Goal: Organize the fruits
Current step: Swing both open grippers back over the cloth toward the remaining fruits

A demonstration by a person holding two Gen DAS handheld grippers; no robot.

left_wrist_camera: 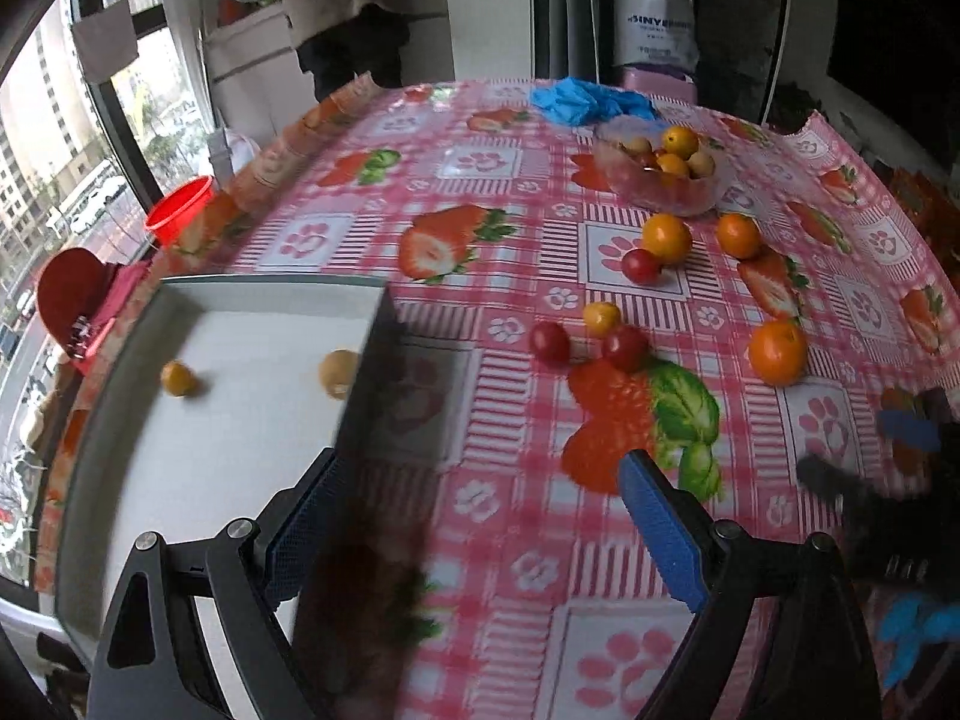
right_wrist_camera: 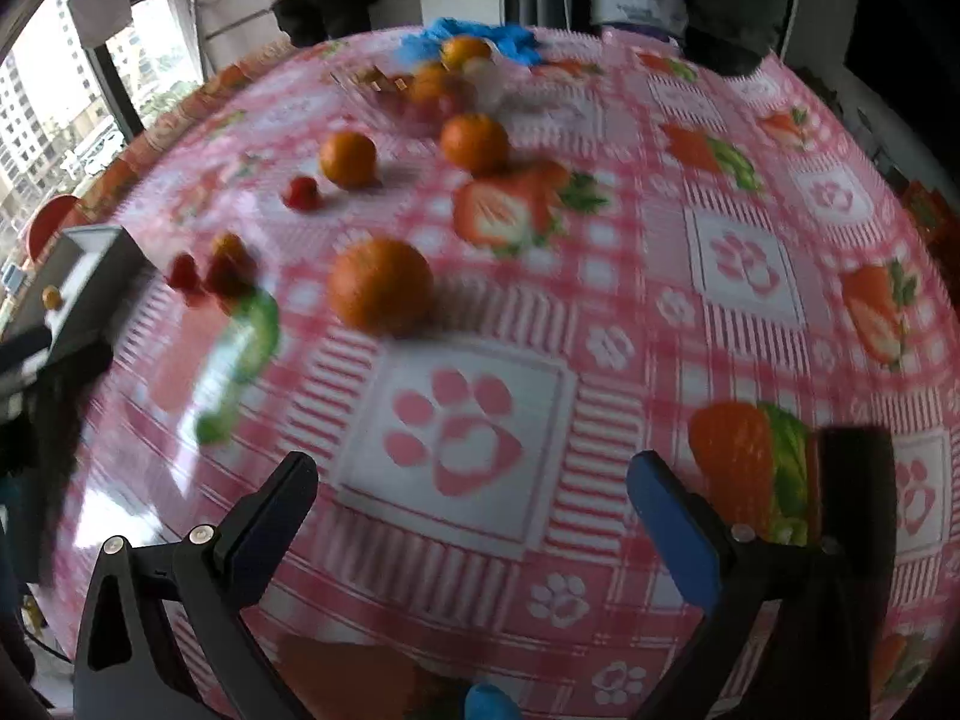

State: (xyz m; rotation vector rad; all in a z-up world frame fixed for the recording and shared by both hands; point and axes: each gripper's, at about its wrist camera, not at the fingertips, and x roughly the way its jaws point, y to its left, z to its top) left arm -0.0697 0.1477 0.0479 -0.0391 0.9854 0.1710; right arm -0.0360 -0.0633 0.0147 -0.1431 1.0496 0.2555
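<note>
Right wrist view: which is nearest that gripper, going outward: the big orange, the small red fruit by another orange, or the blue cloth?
From the right gripper:
1. Big orange, mid-table, slightly left.
2. Small red fruit, farther back, left.
3. Blue cloth, at the table's far edge.

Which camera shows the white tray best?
The left wrist view: the white tray fills its lower left, showing two small yellow fruits inside. The right wrist view catches only a blurry corner at its left edge.
</note>
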